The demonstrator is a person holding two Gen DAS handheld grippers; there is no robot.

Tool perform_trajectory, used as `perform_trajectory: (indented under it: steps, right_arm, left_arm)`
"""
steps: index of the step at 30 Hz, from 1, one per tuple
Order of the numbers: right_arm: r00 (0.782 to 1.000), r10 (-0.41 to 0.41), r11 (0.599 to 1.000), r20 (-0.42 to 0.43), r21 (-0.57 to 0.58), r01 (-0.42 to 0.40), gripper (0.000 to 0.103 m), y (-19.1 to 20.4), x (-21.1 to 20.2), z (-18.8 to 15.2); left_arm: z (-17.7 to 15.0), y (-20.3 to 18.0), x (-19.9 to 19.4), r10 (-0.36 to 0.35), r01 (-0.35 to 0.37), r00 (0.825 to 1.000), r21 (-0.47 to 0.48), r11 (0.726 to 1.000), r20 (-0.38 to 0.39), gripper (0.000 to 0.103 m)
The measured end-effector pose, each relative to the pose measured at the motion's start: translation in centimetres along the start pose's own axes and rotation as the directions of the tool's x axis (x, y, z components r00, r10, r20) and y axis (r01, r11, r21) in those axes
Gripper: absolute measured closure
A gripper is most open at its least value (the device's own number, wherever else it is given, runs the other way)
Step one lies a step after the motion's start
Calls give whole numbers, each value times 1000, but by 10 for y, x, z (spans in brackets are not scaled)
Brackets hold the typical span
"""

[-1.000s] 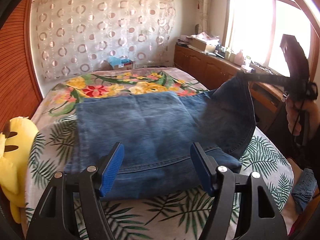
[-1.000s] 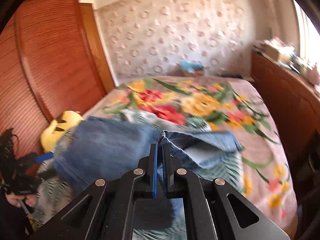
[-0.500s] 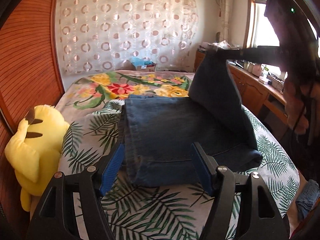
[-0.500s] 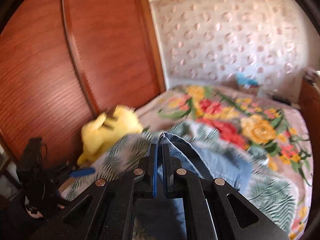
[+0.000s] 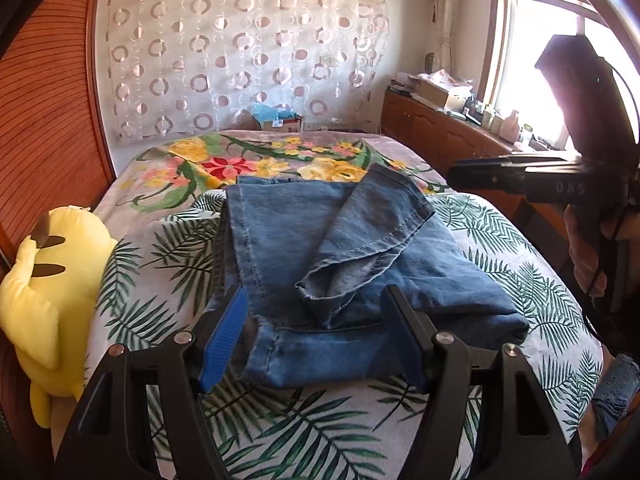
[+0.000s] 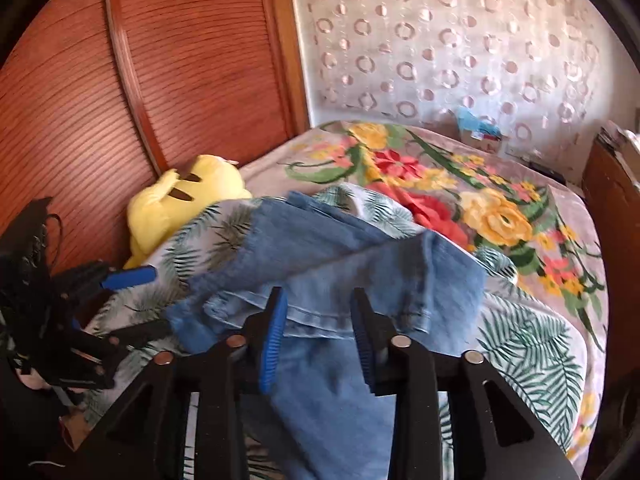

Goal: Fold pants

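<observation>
jeans (image 5: pixel 344 256) x1 | plush toy (image 5: pixel 48 280) x1 | grippers x2: left (image 5: pixel 316 340), right (image 6: pixel 316 336)

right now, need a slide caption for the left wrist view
Open left gripper hovers at the near edge of folded jeans on a leaf-print bedspread, the right gripper open and clear of the cloth.

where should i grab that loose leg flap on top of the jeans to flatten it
Grip the flap at its hemmed end, the free edge that curls up nearest the left gripper. Probably come in from the near side, low, since that lifted edge leaves room for a finger under it.
</observation>
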State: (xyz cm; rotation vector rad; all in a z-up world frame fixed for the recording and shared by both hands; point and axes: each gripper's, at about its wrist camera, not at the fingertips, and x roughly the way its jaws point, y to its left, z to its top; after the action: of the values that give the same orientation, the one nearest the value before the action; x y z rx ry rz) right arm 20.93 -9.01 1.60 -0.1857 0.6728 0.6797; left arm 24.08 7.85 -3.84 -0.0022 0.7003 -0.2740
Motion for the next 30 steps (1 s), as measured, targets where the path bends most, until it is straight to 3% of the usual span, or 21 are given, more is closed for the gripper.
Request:
perform_trajectory:
  steps: [8,17,22,26,28,29,30]
  right_arm:
    - [997,-60,993,-38,97,63,64,-30,48,-5]
    - [997,12,989,-70,146,-2,61,-45,86,2]
    - [996,9,987,-94,159,6,61,-55,100,2]
    - [993,21,983,-114,181,0,62,-62,109,2]
    - [994,35,984,-107,178,-15,83,-64,107,3]
    - [994,43,986,-104,166,-25,93,-61,106,6]
    - [995,40,988,-94,154,-25,95,-62,100,5]
  left_arm:
    - [-2,-7,36,6,-3,998,48,999,-67,33]
    - [1,-4,65,-1,10,993,72,997,-122,35]
    - [1,-5,66,-23,32,993,78,996,-112,49]
    - [2,-7,62,-53,61,994,78,995,-95,68]
    - [1,-10,59,-56,64,995,93,994,-87,75]
    - [1,-11,57,-66,74,995,98,992,-81,86]
    - [1,-13,54,-75,83,994,101,991,-76,88]
